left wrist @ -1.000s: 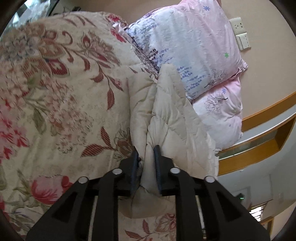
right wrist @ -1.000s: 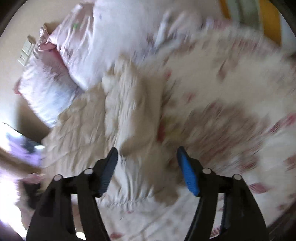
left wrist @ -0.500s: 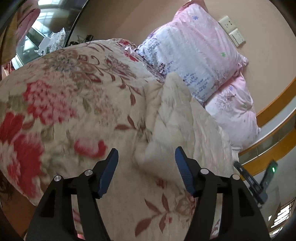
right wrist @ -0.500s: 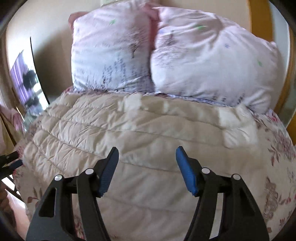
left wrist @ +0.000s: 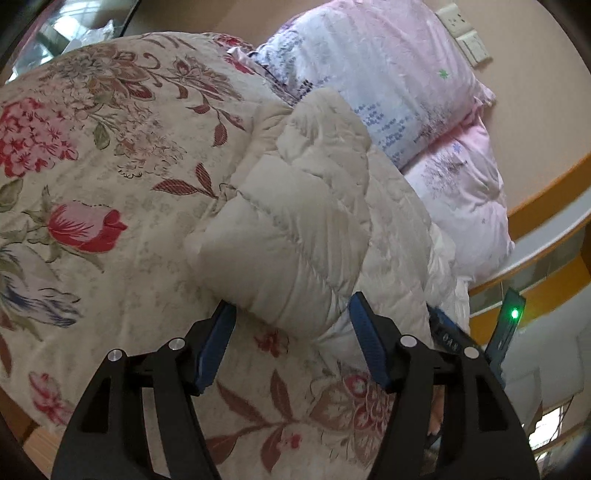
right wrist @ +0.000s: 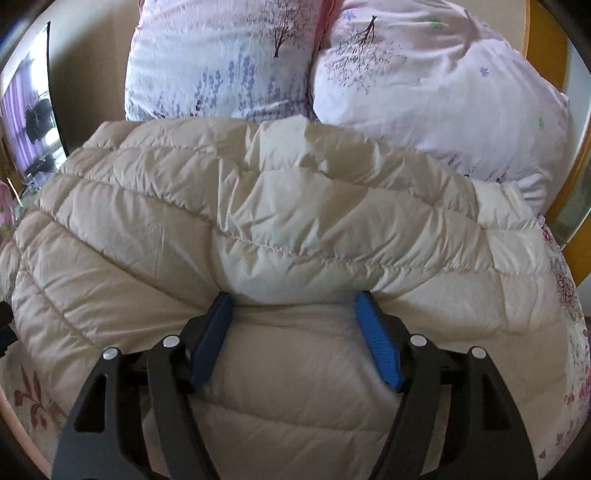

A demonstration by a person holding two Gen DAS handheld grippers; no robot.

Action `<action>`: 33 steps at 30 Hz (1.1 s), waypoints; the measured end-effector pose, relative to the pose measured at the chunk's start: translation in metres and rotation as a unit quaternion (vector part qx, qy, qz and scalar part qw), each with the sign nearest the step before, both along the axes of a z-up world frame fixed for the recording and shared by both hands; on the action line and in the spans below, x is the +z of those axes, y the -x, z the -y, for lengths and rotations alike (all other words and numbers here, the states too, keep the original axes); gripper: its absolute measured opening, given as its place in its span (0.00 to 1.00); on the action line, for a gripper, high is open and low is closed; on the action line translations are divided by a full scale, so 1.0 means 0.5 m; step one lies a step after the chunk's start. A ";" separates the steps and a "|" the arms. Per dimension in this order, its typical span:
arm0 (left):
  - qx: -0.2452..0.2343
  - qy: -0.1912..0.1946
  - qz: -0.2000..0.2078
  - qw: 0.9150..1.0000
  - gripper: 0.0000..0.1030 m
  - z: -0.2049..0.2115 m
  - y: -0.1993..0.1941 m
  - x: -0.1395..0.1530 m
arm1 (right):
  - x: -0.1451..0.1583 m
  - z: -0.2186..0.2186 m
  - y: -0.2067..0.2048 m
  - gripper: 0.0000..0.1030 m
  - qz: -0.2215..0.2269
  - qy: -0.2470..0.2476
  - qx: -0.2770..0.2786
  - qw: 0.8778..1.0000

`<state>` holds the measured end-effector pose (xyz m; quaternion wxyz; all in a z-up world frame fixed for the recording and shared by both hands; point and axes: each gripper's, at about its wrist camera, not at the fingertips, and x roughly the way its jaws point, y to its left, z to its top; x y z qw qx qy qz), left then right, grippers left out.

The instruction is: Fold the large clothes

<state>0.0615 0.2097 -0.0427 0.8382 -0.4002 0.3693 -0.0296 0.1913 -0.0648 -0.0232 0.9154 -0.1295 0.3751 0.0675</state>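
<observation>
Two tools showed, one per wrist view, both with jaws spread wide and nothing pinched. The left tool (left wrist: 291,332) hovered over the bed, its blue pads (left wrist: 214,347) flanking the low end of a folded cream sleeve (left wrist: 295,236) without pressing on it; its jaws had just been opening, and the sleeve end lay loose between them. The right tool (right wrist: 293,328) pointed down at the jacket (right wrist: 258,229), pads either side of a quilted ridge, fabric between them but not squeezed; its jaws had just been opening further. The jacket, a cream puffer, lay flat on the floral quilt (left wrist: 92,184), spread across the bed with its far edge up against two pink pillows (right wrist: 424,85). In the left view the sleeve lay doubled over on top of the jacket body (left wrist: 399,236), the quilt to its left and the pillows (left wrist: 388,74) behind and to its right. A wall socket (left wrist: 463,35) sat on the beige wall above the pillows. A small device with a green light (left wrist: 511,317) stuck up at the right edge of the left view, beside an orange wood frame (left wrist: 546,192). A dark screen (right wrist: 33,110) stood at the left of the right view.
</observation>
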 end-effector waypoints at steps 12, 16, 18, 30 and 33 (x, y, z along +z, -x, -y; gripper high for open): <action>0.097 0.085 0.003 0.992 0.58 -0.050 -0.061 -0.016 | -0.011 -0.006 -0.002 0.70 0.000 0.015 -0.002 1.000; 0.100 0.107 0.025 0.989 0.38 -0.047 -0.074 -0.013 | -0.011 -0.005 -0.002 0.70 -0.002 0.015 -0.002 1.000; 0.094 0.099 0.045 0.990 0.30 -0.040 -0.075 0.006 | -0.011 -0.005 -0.003 0.70 -0.001 0.016 -0.002 1.000; -0.049 0.020 0.241 0.969 0.24 0.112 -0.056 0.199 | -0.001 0.012 -0.012 0.72 -0.002 -0.008 0.004 1.000; -0.101 0.002 0.275 0.956 0.24 0.169 -0.051 0.229 | 0.006 0.025 -0.018 0.74 -0.008 -0.029 0.009 0.999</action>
